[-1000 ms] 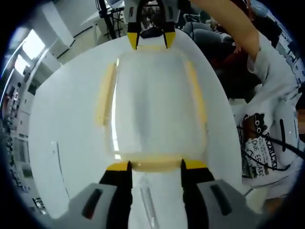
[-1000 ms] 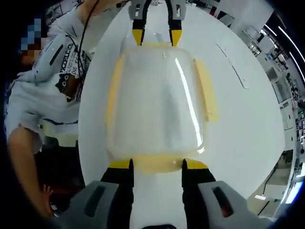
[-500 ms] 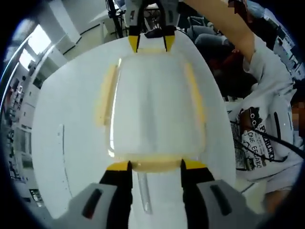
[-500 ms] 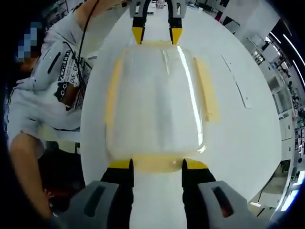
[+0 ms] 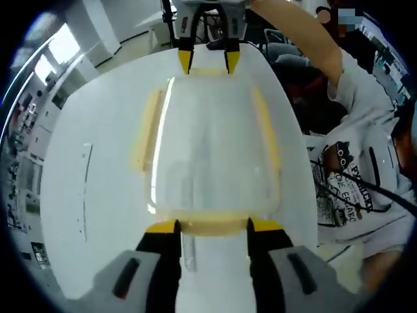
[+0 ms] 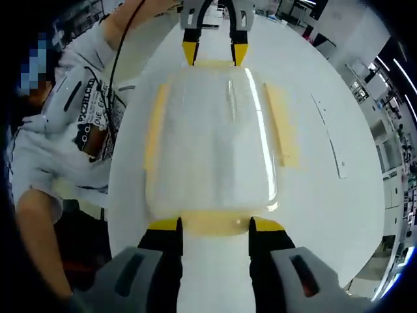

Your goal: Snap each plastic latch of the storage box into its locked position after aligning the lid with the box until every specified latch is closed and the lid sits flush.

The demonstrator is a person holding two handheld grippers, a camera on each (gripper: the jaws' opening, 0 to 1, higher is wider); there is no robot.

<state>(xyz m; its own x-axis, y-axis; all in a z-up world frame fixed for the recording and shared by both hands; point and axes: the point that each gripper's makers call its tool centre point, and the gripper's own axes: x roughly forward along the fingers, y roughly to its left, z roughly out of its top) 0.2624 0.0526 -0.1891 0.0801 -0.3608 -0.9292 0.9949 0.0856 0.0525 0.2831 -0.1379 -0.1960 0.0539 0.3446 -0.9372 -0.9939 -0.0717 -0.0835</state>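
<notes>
Left gripper view gives me the white table first, a broad surface under everything. On it sits the storage box, clear-walled with its lid on top, lying lengthwise between my two tools. Beside the table a person in a grey printed shirt stands at the right of this view.

Four yellow latches edge the box: long side latches on either flank, and a near-end latch just ahead of my left gripper, whose jaws stand apart with a yellow tip at each end of that latch. I cannot tell whether they press it.

Right gripper view shows the same box from its other end. My right gripper has its jaws spread too, tips flanking the end latch there. The left gripper sits at the far end, jaws apart.
</notes>
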